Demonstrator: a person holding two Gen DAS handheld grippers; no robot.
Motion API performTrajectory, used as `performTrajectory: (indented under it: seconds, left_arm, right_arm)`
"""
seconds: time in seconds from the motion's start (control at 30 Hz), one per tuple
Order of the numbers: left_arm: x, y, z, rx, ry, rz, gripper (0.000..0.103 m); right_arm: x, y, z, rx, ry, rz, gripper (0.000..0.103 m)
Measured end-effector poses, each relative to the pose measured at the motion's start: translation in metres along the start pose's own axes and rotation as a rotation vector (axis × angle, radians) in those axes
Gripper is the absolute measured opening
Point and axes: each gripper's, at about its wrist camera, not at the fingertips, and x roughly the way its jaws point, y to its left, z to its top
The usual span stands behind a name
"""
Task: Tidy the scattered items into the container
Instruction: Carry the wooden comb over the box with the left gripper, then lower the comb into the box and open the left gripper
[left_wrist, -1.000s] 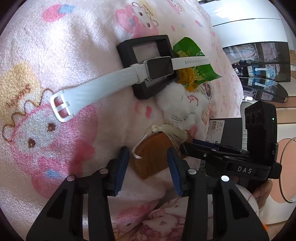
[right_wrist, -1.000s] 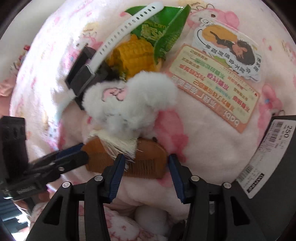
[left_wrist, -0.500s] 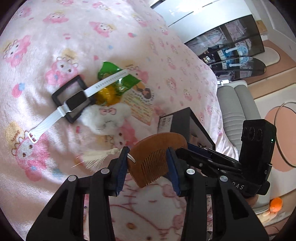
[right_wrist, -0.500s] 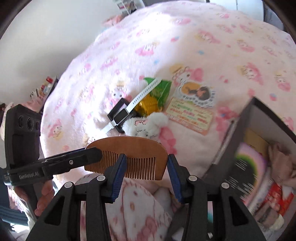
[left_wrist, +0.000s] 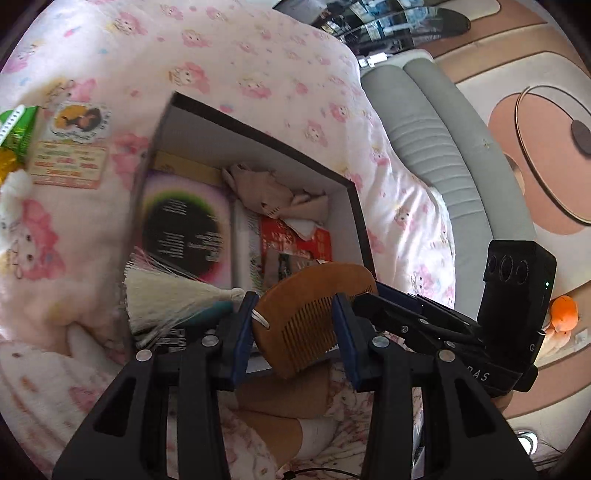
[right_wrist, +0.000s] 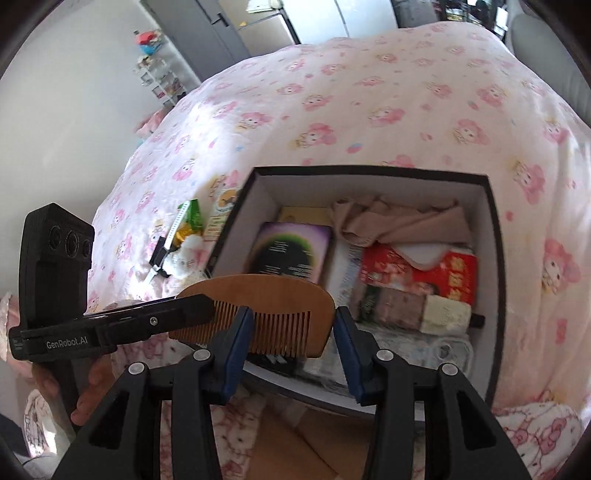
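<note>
A brown wooden comb (left_wrist: 295, 317) with a white tassel (left_wrist: 166, 299) hangs over the near edge of an open black box (left_wrist: 258, 136). My left gripper (left_wrist: 291, 325) is shut on the comb's tassel end. The right gripper (left_wrist: 373, 295) reaches in from the right and clamps the other end. In the right wrist view the comb (right_wrist: 273, 299) sits between the pads of my right gripper (right_wrist: 291, 328), above the box (right_wrist: 369, 170). The left gripper (right_wrist: 192, 312) comes in from the left. The box holds a dark-circled book (right_wrist: 291, 251), a beige cloth and a red packet.
On the pink cartoon blanket left of the box lie a white-strapped watch (right_wrist: 162, 254), a green snack packet (right_wrist: 192, 218), a white plush (right_wrist: 184, 254) and a printed card (left_wrist: 70, 166). A grey padded bed edge (left_wrist: 461, 147) and the floor lie to the right.
Both grippers have lifted the comb off the blanket and carried it to the right, over the box. The watch, packet and plush are left behind, now at the view's edge.
</note>
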Motion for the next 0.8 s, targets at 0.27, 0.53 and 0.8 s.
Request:
performTrajectory:
  seconds: [0.27,0.53,0.8]
  left_arm:
    - [0.068,-0.010,-0.001,0.058,0.107,0.050,0.040]
    - [0.091,-0.001,-0.004,0.064,0.144,0.096,0.042]
    - [0.098,0.009,-0.007,0.045,0.187,0.143,0.045]
  right_arm:
    - [0.010,-0.064,-0.029,0.111,0.032,-0.049,0.041]
    - [0.034,-0.074,-0.036,0.132,0.080,-0.085,0.041]
    - [0.044,-0.068,-0.036,0.110,0.108,-0.153,0.041]
